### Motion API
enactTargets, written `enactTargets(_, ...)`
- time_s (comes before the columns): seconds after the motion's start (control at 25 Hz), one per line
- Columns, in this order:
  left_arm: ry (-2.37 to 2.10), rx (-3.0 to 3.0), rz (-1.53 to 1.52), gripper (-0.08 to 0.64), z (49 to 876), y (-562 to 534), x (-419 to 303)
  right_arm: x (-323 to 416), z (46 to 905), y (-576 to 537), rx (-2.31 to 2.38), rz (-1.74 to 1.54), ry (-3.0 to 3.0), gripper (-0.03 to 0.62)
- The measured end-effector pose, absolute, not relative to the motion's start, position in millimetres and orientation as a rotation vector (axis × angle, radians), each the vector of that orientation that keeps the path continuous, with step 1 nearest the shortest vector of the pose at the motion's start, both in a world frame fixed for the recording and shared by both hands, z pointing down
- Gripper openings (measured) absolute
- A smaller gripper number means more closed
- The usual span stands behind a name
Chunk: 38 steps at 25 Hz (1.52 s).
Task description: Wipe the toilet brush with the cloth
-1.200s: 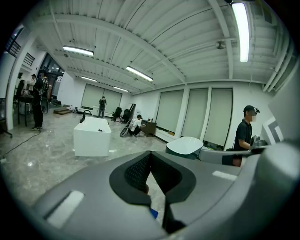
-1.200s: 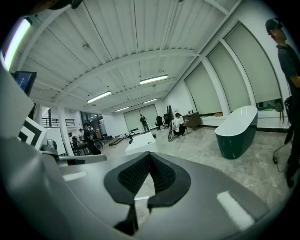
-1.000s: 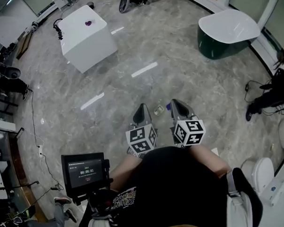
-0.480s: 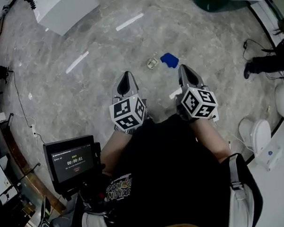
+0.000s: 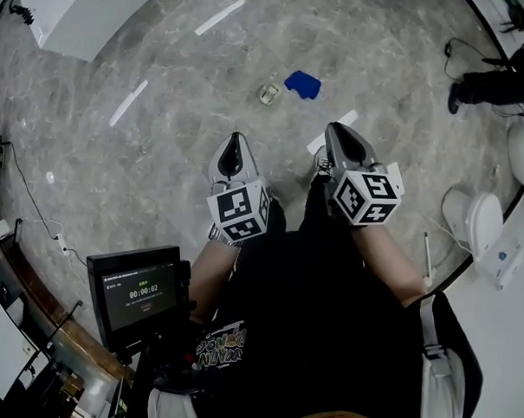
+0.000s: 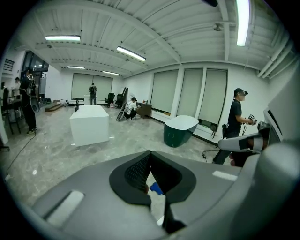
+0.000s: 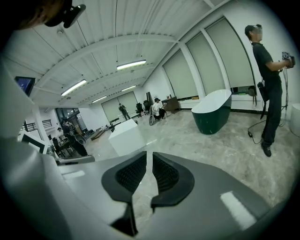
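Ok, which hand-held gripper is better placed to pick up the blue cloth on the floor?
Probably right: the right hand-held gripper sits nearer the blue cloth, its empty jaws just opening; the left hand-held gripper is shut.

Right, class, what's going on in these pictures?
A person stands holding a gripper in each hand over a grey floor. The left gripper is shut and empty; the right gripper has just been opening its jaws slightly, nothing between them. A blue cloth lies on the floor ahead, beside a small pale object. Nothing is picked up or wiped yet.
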<state>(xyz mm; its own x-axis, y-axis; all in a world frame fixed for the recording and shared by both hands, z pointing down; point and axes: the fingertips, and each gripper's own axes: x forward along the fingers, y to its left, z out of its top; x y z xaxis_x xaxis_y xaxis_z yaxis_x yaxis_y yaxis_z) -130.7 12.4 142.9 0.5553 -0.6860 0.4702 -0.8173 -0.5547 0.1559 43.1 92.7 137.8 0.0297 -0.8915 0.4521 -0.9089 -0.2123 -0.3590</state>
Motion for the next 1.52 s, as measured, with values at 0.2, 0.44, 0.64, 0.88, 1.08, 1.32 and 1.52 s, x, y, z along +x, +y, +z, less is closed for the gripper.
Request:
enactTargets(0.2,-1.221,2.486,0.53,0.0,142,22,-101,59,149,87,2.113,0.923,-1.991,0.064)
enactTargets(0.44,-1.33,2.469,0.536,0.0,182,7,-26,121,214,58,1.924,0.956,-2.097,0.078)
enactTargets(0.64,-1.43,2.43,0.517,0.009,197,-4,-6,145,240,38,1.818,0.903,-2.16,0.089)
enactTargets(0.88,-1.449,2.385,0.53,0.065,243,-28,-7,153,276,10,1.781,0.888,-2.136,0.097)
enactTargets(1.08,-1.389,2.421,0.546,0.128,301,-39,0,159,335,0,1.796,0.834,-2.095,0.135)
enactTargets(1.32,-1.423,2.378,0.516,0.17,390,-67,-1,162,443,-28,1.82,0.803,-2.054,0.173)
enactTargets(1.52,-1.393,2.376,0.454,0.181,461,-59,-17,155,549,-50,1.772,0.735,-2.035,0.216)
